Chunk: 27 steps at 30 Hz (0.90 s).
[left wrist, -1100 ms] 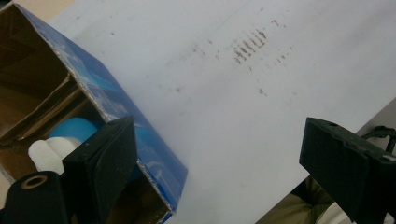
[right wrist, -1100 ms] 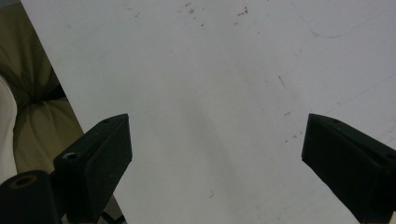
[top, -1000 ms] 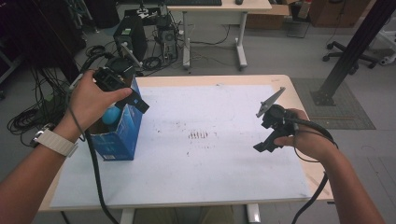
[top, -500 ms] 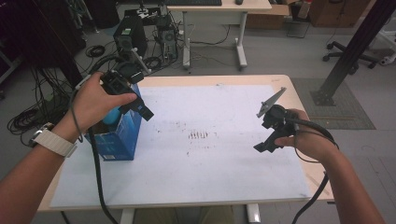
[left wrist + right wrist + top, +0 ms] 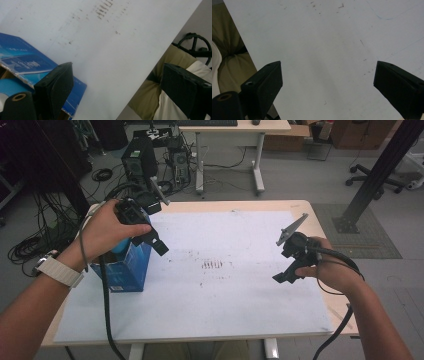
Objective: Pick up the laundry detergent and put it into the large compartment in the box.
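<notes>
white sheet covers table | blue box left | cables on floor

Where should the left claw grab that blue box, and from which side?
Probably from above, on the top edge of a side wall. The blue box stands upright on the table with its top open, so a wall rim fits between the left claw's open jaws, which are right beside it.

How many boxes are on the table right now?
1. A blue box stands near the table's left edge, open at the top, just below the left tongs; the hand covers part of it, so something small behind could be hidden.
</notes>
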Tool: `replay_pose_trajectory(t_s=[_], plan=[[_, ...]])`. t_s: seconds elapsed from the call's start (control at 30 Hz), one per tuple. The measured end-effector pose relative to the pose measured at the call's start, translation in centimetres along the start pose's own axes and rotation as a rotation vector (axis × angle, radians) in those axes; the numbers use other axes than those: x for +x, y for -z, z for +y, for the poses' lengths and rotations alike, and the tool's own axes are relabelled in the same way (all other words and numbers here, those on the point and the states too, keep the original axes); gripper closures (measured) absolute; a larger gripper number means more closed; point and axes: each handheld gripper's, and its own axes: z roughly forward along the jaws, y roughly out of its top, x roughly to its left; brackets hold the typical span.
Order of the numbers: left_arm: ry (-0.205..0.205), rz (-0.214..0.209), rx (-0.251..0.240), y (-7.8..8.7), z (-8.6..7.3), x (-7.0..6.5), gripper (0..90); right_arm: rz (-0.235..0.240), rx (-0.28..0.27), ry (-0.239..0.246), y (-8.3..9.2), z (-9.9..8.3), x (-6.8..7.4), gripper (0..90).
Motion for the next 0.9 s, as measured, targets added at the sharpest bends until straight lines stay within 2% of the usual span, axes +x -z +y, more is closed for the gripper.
replay_pose_trajectory(t_s=[0.23,0.37,0.53,0.73,0.9], plan=[[-0.046,-0.036,0.019,-0.6,0.2,-0.4,11.9,0.000,-0.001,-0.002,0.0,-0.1,0.0,8.8],[-0.094,-0.058,0.030,-0.9,0.4,-0.9,11.9,0.000,0.000,-0.001,0.1,-0.1,-0.1,8.8],[-0.120,-0.069,0.035,-1.1,0.5,-1.3,11.8,-0.002,-0.004,-0.002,0.2,-0.1,-0.1,8.8],[-0.146,-0.080,0.019,-1.1,0.5,-1.7,11.8,-0.004,-0.006,-0.005,0.3,-0.3,0.0,8.8],[-0.184,-0.087,0.013,-1.2,0.6,-2.4,11.6,-0.004,-0.006,-0.004,0.3,-0.4,0.0,8.8]])
